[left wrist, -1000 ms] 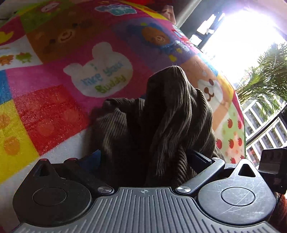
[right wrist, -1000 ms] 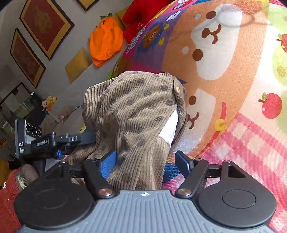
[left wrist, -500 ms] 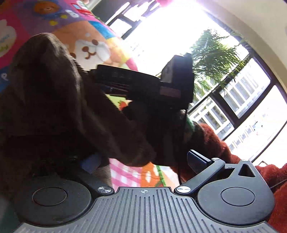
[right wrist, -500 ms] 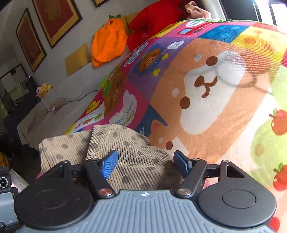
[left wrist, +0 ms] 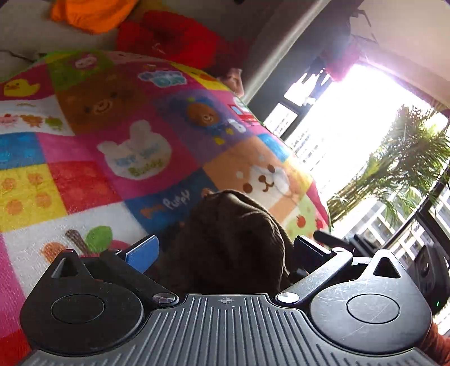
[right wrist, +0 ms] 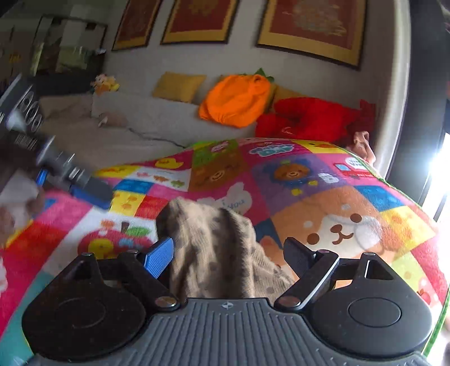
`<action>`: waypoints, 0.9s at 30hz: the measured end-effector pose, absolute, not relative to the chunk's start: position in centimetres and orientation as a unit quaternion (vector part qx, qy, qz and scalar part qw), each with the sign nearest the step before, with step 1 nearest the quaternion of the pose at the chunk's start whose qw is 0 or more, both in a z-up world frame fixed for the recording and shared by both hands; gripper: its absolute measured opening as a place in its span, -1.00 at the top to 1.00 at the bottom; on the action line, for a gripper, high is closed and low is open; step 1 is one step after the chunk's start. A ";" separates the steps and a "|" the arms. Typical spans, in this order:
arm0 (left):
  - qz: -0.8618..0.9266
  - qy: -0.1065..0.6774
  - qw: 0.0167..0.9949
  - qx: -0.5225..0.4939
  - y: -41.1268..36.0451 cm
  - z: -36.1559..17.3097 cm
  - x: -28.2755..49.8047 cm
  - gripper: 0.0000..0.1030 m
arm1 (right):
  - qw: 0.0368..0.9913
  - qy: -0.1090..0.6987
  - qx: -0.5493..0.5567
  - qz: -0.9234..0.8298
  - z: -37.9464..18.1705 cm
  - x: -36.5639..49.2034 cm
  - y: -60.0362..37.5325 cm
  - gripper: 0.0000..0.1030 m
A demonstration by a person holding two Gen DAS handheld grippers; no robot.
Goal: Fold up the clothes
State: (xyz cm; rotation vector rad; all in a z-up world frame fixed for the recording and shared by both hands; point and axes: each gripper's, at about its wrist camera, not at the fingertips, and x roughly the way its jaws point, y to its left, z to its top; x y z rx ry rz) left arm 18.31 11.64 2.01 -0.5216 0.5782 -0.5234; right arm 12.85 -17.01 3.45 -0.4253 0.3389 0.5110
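We'd swung both wide-spread hand-held grippers (left wrist: 225, 247) (right wrist: 227, 253) back over the garment (right wrist: 213, 247) bunched on the mat (right wrist: 309, 197), clamping nothing, fold unfinished.

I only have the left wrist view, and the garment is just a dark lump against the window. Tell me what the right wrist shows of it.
Observer: The garment is tan corduroy with darker dots, bunched on the patchwork blanket.
Operator: Report the right gripper.
Observer: The right gripper has its fingers spread, with the cloth lying between them.
Operator: Give me the far wall.
Observer: Three framed pictures hang above a yellow cushion.
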 end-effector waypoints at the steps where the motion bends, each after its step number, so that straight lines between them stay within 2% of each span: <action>1: -0.255 0.279 0.891 -0.251 11.0 2.6 19.2 -1.00 | 0.927 0.170 -0.225 0.246 2.4 12.6 -16.0 -0.67; 7: -0.211 0.317 0.904 -0.194 5.9 2.6 23.5 -1.00 | 0.929 0.171 -0.263 0.198 -0.2 13.9 -13.7 -0.67; 13: -0.152 0.328 0.908 -0.210 8.3 0.7 25.7 -1.00 | 0.946 0.141 -0.263 0.129 0.5 14.3 -15.0 -0.58; 17: -0.144 0.335 0.907 -0.209 9.0 0.1 25.9 -1.00 | 0.929 0.160 -0.293 0.156 -1.2 14.3 -15.4 -0.53; 18: -0.145 0.337 0.906 -0.210 9.1 -0.1 26.0 -1.00 | 0.926 0.164 -0.297 0.164 -1.7 14.3 -15.5 -0.32; 19: -0.146 0.339 0.905 -0.210 9.2 -0.2 25.9 -1.00 | 0.927 0.167 -0.291 0.169 -1.8 14.4 -15.8 -0.03; 20: -0.146 0.340 0.905 -0.210 9.2 -0.2 25.9 -1.00 | 0.930 0.170 -0.276 0.175 -1.6 14.6 -16.2 0.10; 22: -0.148 0.339 0.904 -0.213 9.6 -0.1 25.8 -1.00 | 0.937 0.164 -0.244 0.189 0.0 14.6 -17.1 0.69; 27: -0.164 0.319 0.903 -0.237 11.3 1.1 24.0 -1.00 | 0.921 0.141 -0.241 0.273 5.0 11.8 -16.3 0.77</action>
